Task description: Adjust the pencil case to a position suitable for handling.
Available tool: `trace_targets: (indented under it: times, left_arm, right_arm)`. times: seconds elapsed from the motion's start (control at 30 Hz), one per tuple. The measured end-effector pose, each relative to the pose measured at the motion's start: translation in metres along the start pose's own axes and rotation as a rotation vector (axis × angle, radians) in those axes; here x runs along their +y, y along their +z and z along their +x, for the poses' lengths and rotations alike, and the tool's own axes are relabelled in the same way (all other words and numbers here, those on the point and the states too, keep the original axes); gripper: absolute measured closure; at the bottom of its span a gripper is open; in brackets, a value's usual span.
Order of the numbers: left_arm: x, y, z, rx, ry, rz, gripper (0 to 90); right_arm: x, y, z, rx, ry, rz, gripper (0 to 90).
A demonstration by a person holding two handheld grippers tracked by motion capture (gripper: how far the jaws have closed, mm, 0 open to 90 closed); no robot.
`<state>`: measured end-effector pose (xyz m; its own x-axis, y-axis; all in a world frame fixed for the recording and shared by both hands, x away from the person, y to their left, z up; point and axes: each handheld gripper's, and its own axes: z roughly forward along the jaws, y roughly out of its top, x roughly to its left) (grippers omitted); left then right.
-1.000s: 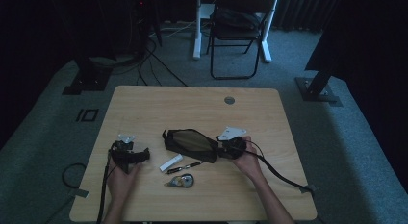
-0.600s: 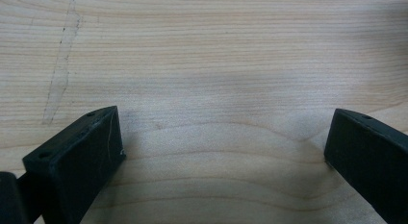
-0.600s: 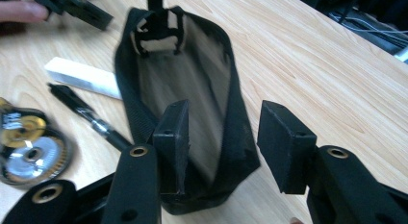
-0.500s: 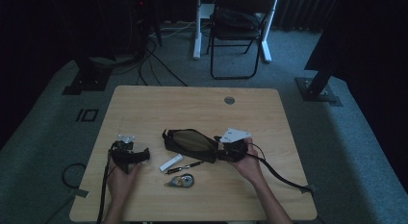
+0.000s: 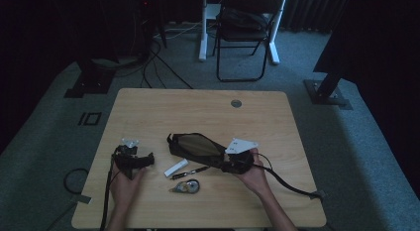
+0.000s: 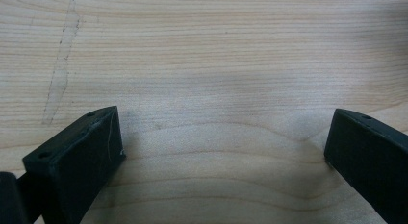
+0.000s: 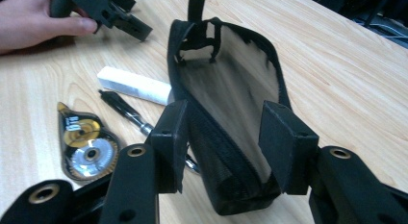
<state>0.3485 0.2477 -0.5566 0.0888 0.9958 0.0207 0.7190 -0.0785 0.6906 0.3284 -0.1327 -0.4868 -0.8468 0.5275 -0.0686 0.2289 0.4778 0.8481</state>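
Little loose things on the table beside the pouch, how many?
3: white eraser block nearest the black mesh pouch, black pen below it, clear tape dispenser closest to the person.

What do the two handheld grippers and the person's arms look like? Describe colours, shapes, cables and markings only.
Both the left gripper and the right gripper are black, with blocky rectangular jaws and round brass-rimmed bolt holes. A grey three-cornered plate tops each. A black cable trails from each. The forearms are bare, no sleeves visible.

Right tongs (image 7: 226,147): jaws have just been opening, now loosely either side of the black pouch's (image 7: 226,99) near end.
Right hand (image 5: 255,174): sits slightly nearer the worktop's (image 5: 198,107) right edge than before.
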Motion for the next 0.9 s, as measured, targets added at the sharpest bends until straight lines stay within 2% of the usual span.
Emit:
trace_targets:
  times: [0.2,0.9]
  left_arm:
    - [0.0,0.0,0.0,0.0,0.0,0.0,0.0]
    - [0.0,0.0,0.0,0.0,0.0,0.0,0.0]
  right_arm:
    - [-0.002,-0.001,0.007,0.022,0.012,-0.022,53.3]
    - [-0.009,-0.001,0.029,0.052,-0.013,-0.034,49.3]
